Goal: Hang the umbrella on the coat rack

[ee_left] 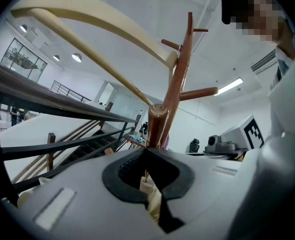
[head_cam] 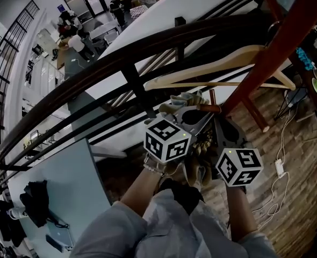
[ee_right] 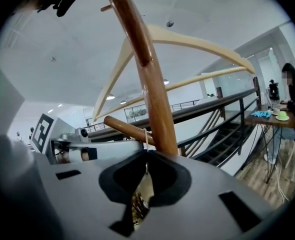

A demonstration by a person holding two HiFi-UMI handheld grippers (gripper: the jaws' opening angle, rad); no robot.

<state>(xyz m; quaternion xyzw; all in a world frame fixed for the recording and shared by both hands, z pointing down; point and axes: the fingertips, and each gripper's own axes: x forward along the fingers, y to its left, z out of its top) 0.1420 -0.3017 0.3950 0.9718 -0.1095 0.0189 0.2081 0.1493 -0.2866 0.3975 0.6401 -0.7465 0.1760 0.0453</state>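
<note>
One hanger [head_cam: 212,62] against coat rack [head_cam: 279,38]

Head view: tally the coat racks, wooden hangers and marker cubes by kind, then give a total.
Coat rack: 1
Wooden hanger: 1
Marker cubes: 2
Total: 4

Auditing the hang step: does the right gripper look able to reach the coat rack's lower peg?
Probably yes. The right gripper sits just under the peg, nothing between; the umbrella strap in its fingers seems already looped over it.
</note>
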